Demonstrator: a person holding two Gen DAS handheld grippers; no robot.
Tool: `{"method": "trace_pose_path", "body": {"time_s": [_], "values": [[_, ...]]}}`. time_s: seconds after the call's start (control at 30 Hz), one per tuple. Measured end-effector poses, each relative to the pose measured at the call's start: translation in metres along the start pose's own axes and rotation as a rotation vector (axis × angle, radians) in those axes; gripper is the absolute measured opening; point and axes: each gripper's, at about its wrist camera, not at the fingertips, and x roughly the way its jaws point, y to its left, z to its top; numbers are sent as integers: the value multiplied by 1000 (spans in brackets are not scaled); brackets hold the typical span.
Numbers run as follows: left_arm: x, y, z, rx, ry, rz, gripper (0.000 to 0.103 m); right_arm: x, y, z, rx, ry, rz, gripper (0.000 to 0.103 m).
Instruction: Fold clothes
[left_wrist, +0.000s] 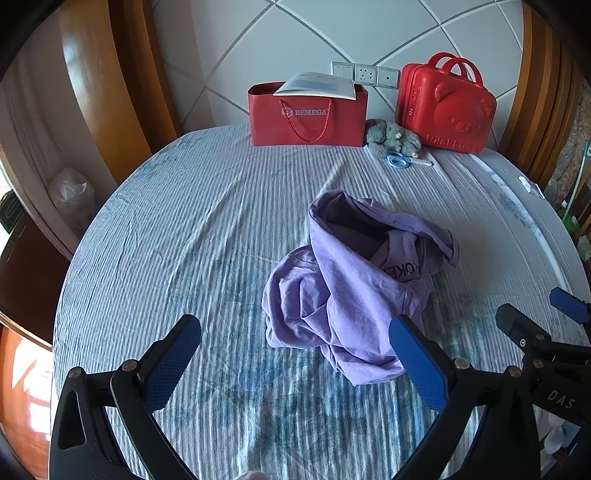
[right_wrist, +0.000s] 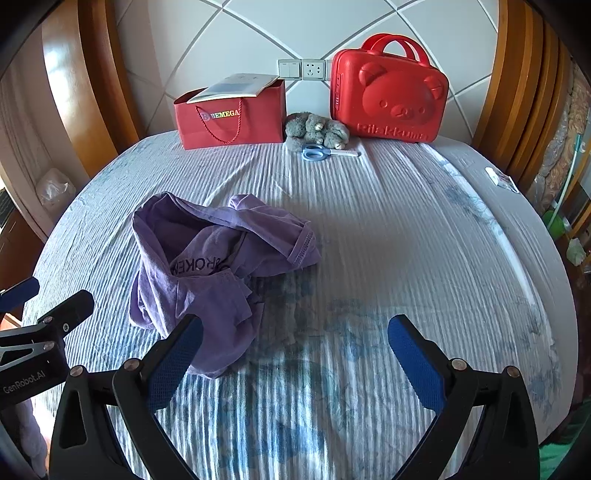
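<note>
- Left tool (left_wrist: 295, 354) is nearest to me: released, its blue pads spread wide and holding nothing, hanging low over the bed (left_wrist: 166, 229) with the near edge of the garment between and just beyond its fingers.
- Right tool (right_wrist: 295, 354) reads the same: released and empty, over bare sheet, with the garment off to its left and one finger overlapping the cloth's near edge in view; I cannot tell if it touches.
- Each tool shows at the edge of the other's wrist view, so I count two tools, side by side and apart.
- One purple T-shirt (left_wrist: 351, 288) lies crumpled in a heap near the middle of the bed, printed lettering partly showing inside the bunched fabric and a hemmed opening gaping upward.
- My judgement on progress: folding has not started. The shirt is neither spread flat nor gripped, so everything is left: grasp it, open it out, smooth it, then make the folds.
- Count of clothes in view: one shirt; I see no folded pile anywhere.
- Farther back, near the headboard wall, lies one pair of blue-handled scissors (right_wrist: 325, 152).
- Touching or just behind them sits one grey plush toy (right_wrist: 317, 129).
- Farthest, against the wall, stand one red paper bag (right_wrist: 232, 118) with a booklet on top, and one red bear-faced case (right_wrist: 391, 96); all are well apart from the shirt.
</note>
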Motion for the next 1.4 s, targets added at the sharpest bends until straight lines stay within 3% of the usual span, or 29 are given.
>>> {"method": "trace_pose_path", "body": {"time_s": [1.4], "values": [[18,17,0,-4,38,1,101,4,11,6,-39,4,-14,99]]}}
